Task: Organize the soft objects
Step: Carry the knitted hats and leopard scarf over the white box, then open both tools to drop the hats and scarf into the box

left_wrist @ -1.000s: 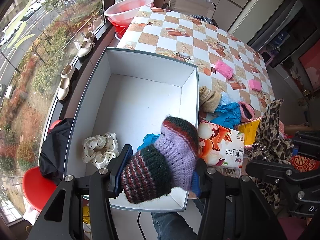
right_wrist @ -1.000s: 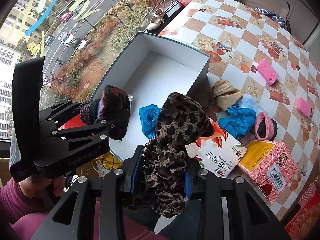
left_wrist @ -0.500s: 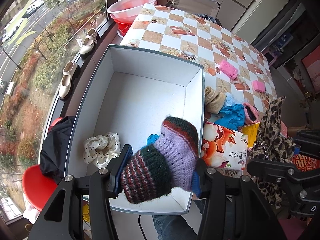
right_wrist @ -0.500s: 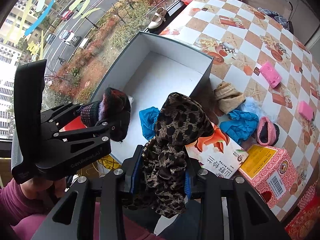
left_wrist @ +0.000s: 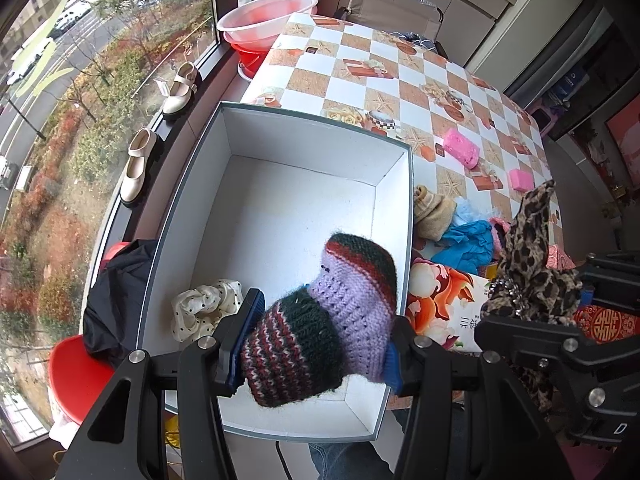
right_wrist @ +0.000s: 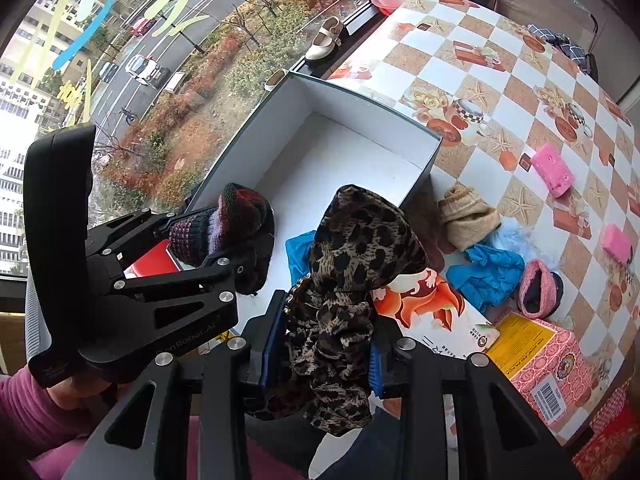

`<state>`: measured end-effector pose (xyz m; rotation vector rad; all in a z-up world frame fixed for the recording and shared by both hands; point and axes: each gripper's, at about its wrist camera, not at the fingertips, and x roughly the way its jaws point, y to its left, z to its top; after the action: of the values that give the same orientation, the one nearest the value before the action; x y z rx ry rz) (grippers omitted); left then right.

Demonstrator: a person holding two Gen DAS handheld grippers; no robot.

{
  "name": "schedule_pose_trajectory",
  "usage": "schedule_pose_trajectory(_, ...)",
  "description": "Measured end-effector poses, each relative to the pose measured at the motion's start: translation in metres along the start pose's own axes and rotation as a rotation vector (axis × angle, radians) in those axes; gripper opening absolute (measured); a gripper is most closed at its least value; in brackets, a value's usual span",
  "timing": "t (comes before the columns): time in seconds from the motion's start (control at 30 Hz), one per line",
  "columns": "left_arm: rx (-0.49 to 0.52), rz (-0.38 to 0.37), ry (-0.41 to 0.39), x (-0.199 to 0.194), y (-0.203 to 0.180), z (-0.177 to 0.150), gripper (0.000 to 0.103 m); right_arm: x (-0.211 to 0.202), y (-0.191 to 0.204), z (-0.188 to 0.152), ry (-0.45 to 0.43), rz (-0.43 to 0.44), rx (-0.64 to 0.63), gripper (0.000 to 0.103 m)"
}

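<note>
My left gripper (left_wrist: 316,344) is shut on a striped knitted sock (left_wrist: 340,304) of purple, green and red, held above the near end of a white open box (left_wrist: 280,148). A polka-dot scrunchie (left_wrist: 204,308) lies in the box's near left corner. My right gripper (right_wrist: 324,340) is shut on a leopard-print cloth (right_wrist: 352,252), held above the box's near right corner; a blue cloth (right_wrist: 298,252) lies in the box below it. The left gripper with the sock (right_wrist: 236,216) shows at the left of the right wrist view.
On the checkered table (left_wrist: 360,80) right of the box lie a beige sock (right_wrist: 468,216), a blue cloth (right_wrist: 488,276), a pink knitted piece (right_wrist: 540,288), two pink sponges (right_wrist: 554,168), a tissue pack (right_wrist: 424,308) and a pink carton (right_wrist: 540,356). Window and shoes at left.
Both grippers have moved back a little from the box with their loads still held; more of the box's inside and the table now shows.
</note>
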<state>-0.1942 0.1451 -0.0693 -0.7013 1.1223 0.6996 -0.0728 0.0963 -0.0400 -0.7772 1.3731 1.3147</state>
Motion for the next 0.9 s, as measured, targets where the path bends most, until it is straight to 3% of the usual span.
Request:
schedule_pose_trajectory(0.6,-0.010,0.051,-0.026,-0.001,0.008,0.027,0.056,0.010,-0.008,0.027,-0.003,0.007,-0.002,0.035)
schedule_pose_trajectory(0.9,-0.014,0.091,-0.034,0.013,0.012,0.056,0.057,0.020,-0.024,0.053,0.000,0.028,0.043,0.035)
